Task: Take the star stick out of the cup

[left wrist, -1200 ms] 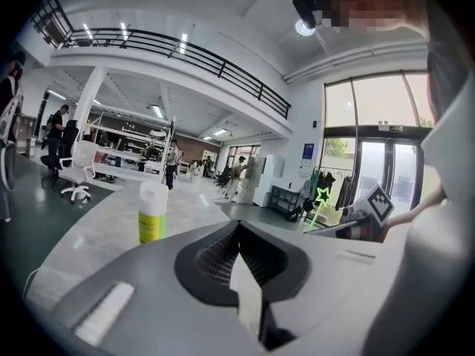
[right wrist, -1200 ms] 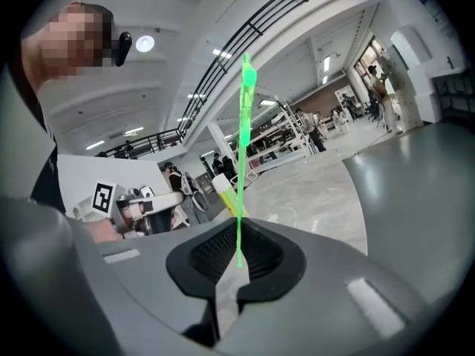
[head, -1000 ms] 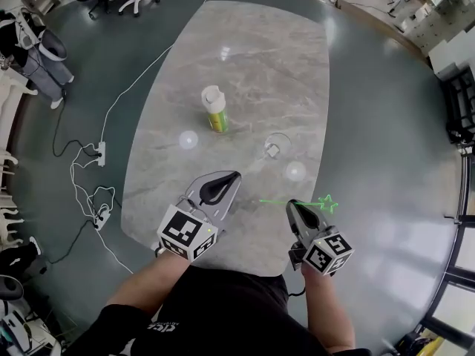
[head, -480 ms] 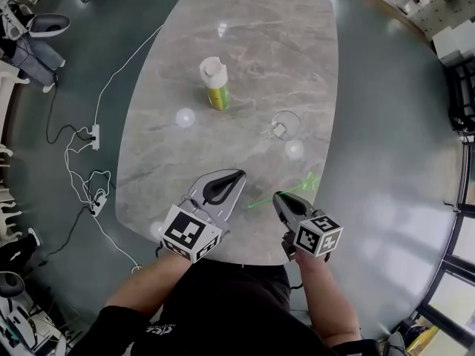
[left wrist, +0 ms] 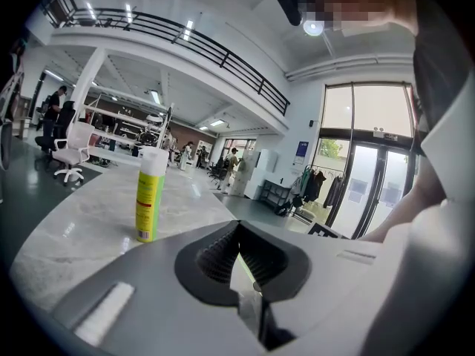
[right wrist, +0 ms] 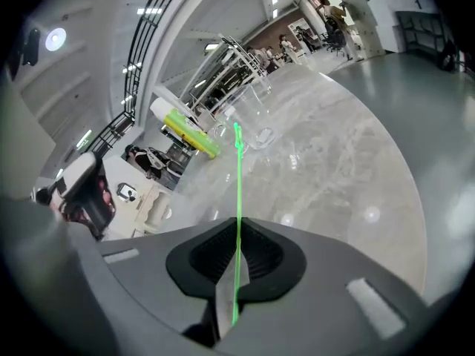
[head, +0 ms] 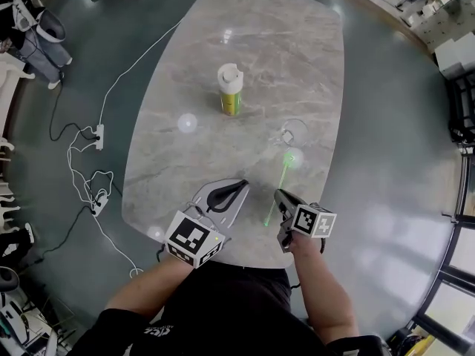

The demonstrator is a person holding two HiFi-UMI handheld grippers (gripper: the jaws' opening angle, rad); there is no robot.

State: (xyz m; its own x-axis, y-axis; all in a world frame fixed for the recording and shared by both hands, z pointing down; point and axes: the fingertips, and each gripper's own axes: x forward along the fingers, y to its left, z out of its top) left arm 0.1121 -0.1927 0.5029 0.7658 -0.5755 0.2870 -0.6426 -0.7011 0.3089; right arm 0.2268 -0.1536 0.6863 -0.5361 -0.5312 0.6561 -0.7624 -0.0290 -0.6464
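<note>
Head view: right hand-held gripper (head: 280,197) at near edge of grey tabletop (head: 193,43), jaws clamped on thin green star stick (head: 283,173). Stick runs toward far side; star end sits just on near side of clear cup (head: 295,130), outside it. Left hand-held gripper (head: 239,185) just left of stick, nothing in it. Yellow-green spray can (head: 231,91) upright, far-left of cup, well apart.

Left gripper view: jaws together, empty btwn them; can (left wrist: 151,195) stands on tabletop to left.

Right gripper view: pads pressed on stick (right wrist: 237,199), which points toward cup (right wrist: 261,128) & can (right wrist: 189,133).
</note>
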